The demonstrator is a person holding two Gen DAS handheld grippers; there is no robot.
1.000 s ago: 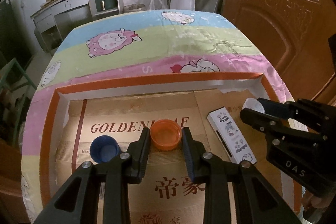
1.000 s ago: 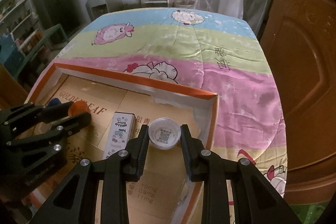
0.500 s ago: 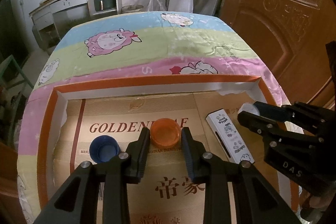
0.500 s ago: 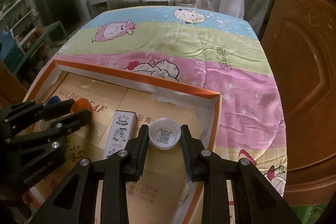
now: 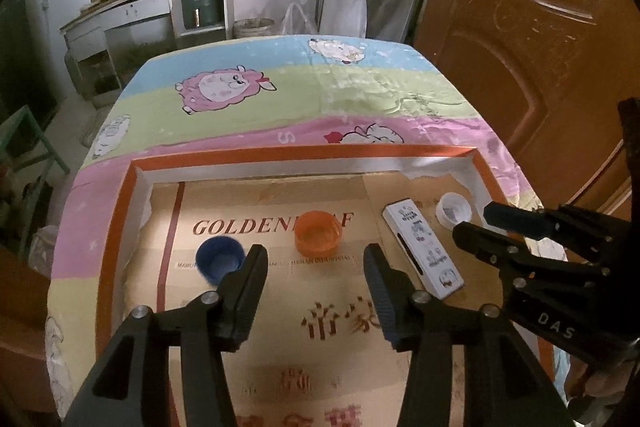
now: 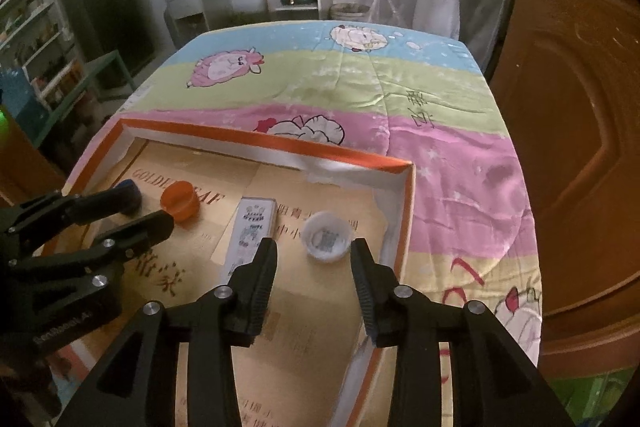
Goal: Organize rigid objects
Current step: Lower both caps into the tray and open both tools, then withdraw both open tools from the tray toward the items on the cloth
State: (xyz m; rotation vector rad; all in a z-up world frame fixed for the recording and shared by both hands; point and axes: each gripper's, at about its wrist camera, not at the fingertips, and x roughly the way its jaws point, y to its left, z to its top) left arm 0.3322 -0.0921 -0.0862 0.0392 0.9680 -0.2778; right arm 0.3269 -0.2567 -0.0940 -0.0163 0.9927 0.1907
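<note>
Caps and box laid out in the tray, both of my hand-held grippers empty.

The bench under its sheep-print cloth [image 5: 320,99] carries the shallow orange-rimmed cardboard tray [image 5: 304,153], which I judge serves to gather the loose pieces in one place. Inside it, left to right, lie the blue cap [image 5: 219,259], the orange cap [image 5: 319,231], the long white box [image 5: 422,247] lying flat, and the white cap [image 6: 327,235] near the tray's right wall, all apart from one another, a tidy row. My left hand-held gripper [image 5: 316,263] is spread wide, just short of the orange cap, touching nothing. My right hand-held gripper [image 6: 314,261] is likewise spread, its fingertips either side of the white cap without pinching it.
</note>
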